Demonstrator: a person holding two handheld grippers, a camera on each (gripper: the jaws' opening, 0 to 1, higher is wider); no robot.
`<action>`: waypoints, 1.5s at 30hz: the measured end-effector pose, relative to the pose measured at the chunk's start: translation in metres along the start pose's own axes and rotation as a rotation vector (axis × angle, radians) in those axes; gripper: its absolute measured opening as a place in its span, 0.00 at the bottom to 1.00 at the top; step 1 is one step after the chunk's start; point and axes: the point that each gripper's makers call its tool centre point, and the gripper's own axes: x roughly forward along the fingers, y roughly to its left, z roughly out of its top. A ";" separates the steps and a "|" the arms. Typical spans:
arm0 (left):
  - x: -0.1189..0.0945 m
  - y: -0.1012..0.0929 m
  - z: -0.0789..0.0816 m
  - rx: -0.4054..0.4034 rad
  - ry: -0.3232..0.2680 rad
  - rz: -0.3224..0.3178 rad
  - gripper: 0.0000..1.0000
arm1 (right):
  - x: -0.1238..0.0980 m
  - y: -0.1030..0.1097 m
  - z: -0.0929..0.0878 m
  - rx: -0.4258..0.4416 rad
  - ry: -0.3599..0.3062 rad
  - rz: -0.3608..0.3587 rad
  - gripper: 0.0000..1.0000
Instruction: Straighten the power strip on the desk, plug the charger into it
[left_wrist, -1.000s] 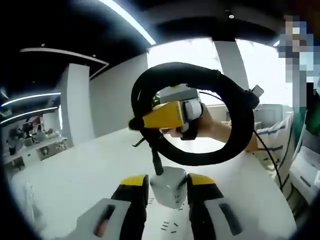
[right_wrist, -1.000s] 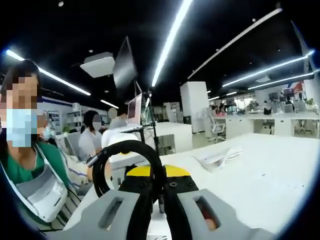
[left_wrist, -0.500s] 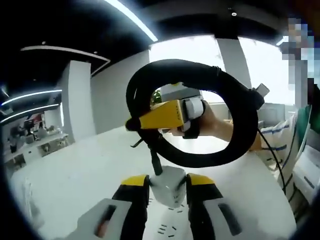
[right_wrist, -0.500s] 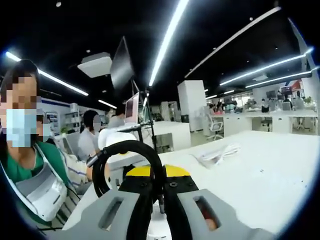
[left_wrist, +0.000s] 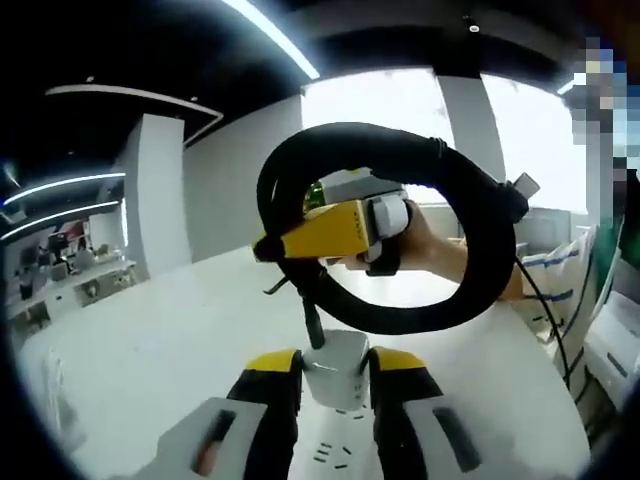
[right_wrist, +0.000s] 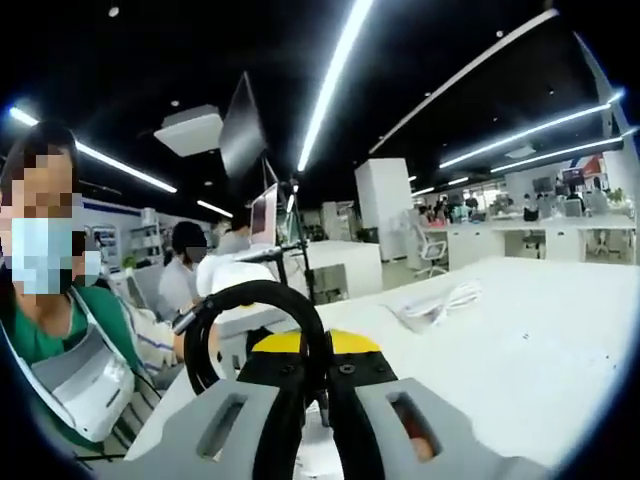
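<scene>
My left gripper (left_wrist: 335, 358) is shut on the end of the white power strip (left_wrist: 338, 388), held above the white desk (left_wrist: 150, 370). The strip's thick black cable (left_wrist: 480, 250) rises from it and curls into a ring. A hand holds my right gripper (left_wrist: 278, 245) inside that ring, its yellow jaws pinching the cable's left side. In the right gripper view, the right gripper (right_wrist: 318, 352) is shut on the black cable (right_wrist: 215, 320), which loops up to the left. A white bundle of cord (right_wrist: 440, 303), possibly the charger, lies further out on the desk (right_wrist: 530, 350).
A person in a green top (right_wrist: 50, 340) sits close on the left, with another seated person (right_wrist: 185, 270) behind. A monitor on a stand (right_wrist: 268, 215) rises beyond the loop. Striped fabric and thin wires (left_wrist: 560, 290) hang at the desk's right edge.
Almost nothing: the cable ring and the right gripper have drifted slightly in the left gripper view. Both grips are unchanged.
</scene>
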 end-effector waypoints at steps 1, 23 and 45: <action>-0.001 0.000 0.000 0.002 0.000 -0.002 0.26 | 0.001 0.001 0.000 -0.001 0.001 0.002 0.05; 0.002 0.000 -0.007 0.025 0.024 -0.010 0.26 | 0.002 0.000 -0.008 -0.017 0.018 0.000 0.05; 0.004 0.004 -0.009 0.044 0.038 0.007 0.26 | 0.001 0.000 -0.011 -0.111 0.064 -0.030 0.07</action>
